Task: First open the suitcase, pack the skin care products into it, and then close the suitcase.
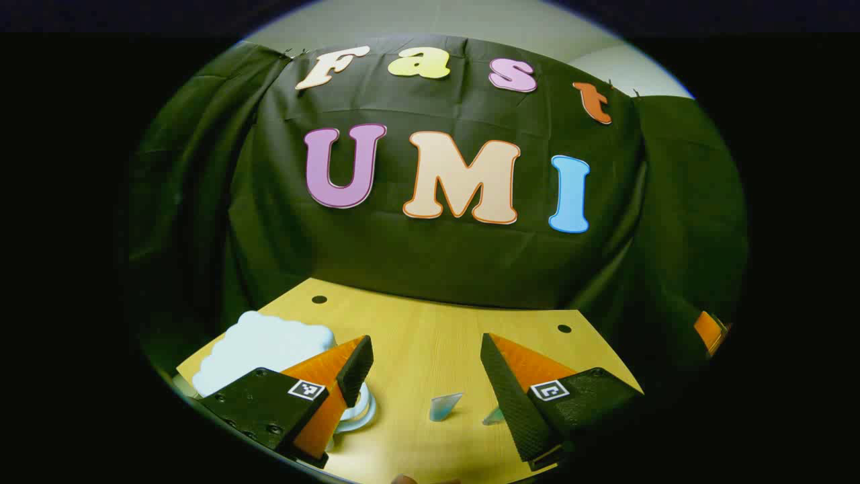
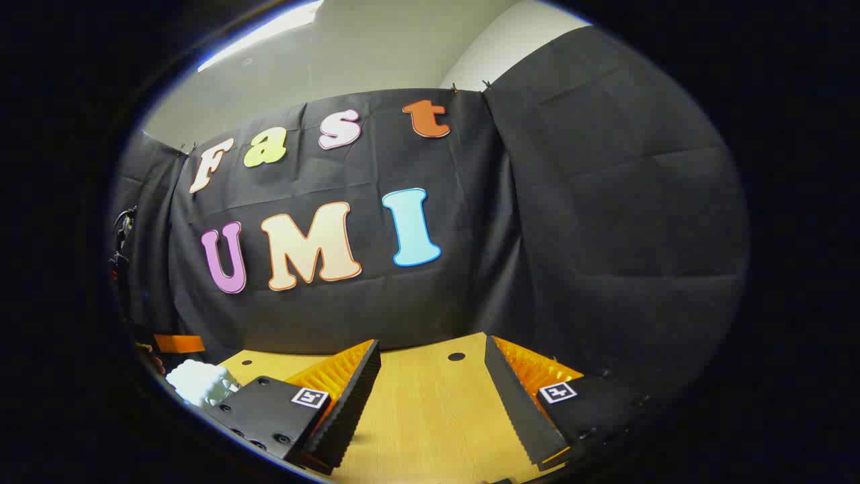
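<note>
left gripper: jaws wide apart, holds nothing, hovers low over the table
right gripper: jaws wide apart, empty, above bare table
suitcase: pale blue, scalloped, at table's left, partly behind the left finger; open or closed, can't tell
skin care products: small pale blue pieces between the fingers, likely these
progress: early; nothing gripped, packing and closing left

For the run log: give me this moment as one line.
left gripper open over table | right gripper open | suitcase untouched | nothing held
</note>
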